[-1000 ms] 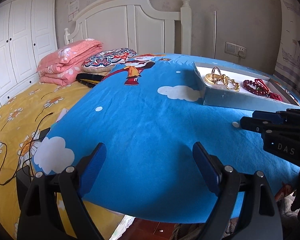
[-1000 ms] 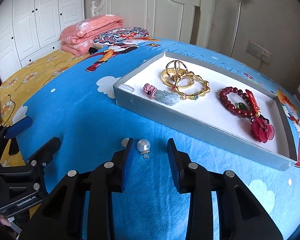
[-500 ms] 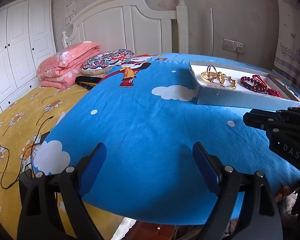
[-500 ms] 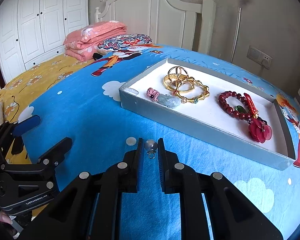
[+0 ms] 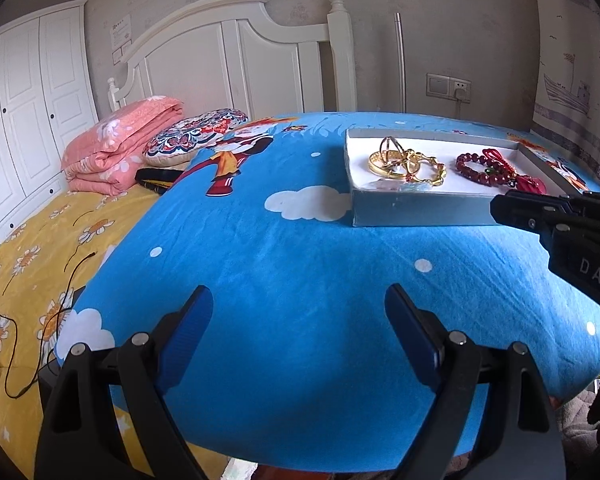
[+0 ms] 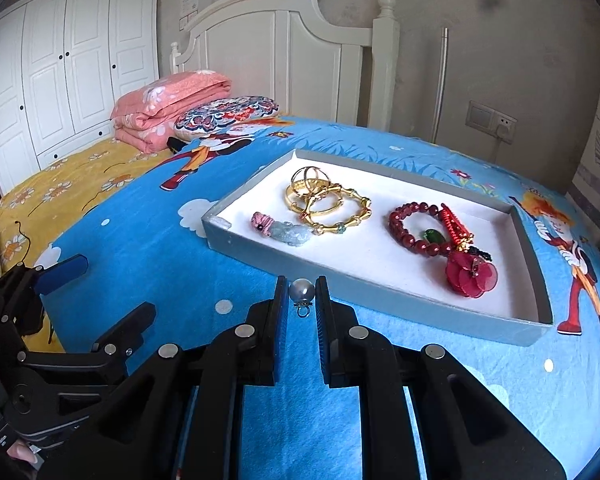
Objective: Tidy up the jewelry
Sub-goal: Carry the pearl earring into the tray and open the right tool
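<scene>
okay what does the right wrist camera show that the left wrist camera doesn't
Only the right wrist view shows the pearl pendant pinched in the right gripper, and the jade charm clearly. Only the left wrist view shows the open, empty left gripper head-on. Both show the grey tray, the gold bangles, the red bead bracelet and the blue bedspread.

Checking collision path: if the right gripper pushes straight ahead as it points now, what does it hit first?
Probably the tray's near wall, just beyond the pearl pinched in the right gripper. Depth is unclear; if held high enough, it might pass over the wall.
</scene>
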Action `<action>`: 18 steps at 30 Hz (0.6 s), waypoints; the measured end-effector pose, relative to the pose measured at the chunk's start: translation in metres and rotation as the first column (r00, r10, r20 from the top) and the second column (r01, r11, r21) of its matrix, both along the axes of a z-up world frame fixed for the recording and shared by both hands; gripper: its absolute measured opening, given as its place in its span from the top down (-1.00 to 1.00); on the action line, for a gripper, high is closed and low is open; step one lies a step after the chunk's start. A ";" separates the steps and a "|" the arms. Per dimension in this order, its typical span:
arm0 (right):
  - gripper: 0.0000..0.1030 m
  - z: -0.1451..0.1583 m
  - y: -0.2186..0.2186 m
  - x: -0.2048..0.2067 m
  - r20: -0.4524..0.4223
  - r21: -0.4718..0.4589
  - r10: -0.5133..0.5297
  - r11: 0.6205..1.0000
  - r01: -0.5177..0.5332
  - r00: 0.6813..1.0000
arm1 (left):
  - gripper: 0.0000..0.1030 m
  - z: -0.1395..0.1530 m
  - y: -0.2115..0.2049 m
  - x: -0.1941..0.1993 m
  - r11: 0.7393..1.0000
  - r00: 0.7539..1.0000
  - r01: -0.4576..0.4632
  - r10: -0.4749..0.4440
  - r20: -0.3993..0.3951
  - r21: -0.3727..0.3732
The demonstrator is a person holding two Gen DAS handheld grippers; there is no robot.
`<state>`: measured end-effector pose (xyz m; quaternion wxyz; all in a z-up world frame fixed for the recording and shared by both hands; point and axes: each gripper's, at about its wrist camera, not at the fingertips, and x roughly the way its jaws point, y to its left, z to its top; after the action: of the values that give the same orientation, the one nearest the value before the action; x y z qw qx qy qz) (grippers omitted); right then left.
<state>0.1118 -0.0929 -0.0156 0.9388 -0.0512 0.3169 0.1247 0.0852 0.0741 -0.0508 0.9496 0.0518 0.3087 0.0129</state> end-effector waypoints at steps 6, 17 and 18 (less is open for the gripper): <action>0.75 0.007 -0.036 0.021 0.013 0.008 -0.104 0.995 0.104 0.995 | -0.65 0.001 -0.027 0.013 0.999 0.999 0.049 -0.049 -0.015 0.016; 0.75 0.002 -0.096 0.053 -0.027 0.008 -0.253 0.967 0.254 0.967 | -0.65 0.003 -0.067 0.032 0.993 0.993 0.113 -0.112 -0.032 0.042; 0.75 0.001 -0.101 0.055 -0.040 0.018 -0.261 0.965 0.262 0.964 | -0.65 0.005 -0.069 0.034 0.993 0.993 0.113 -0.112 -0.031 0.041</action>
<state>0.1668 -0.1936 -0.0143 0.9416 0.0040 0.3368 0.0042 0.1194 0.0053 -0.0460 0.9430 0.0897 0.3185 -0.0346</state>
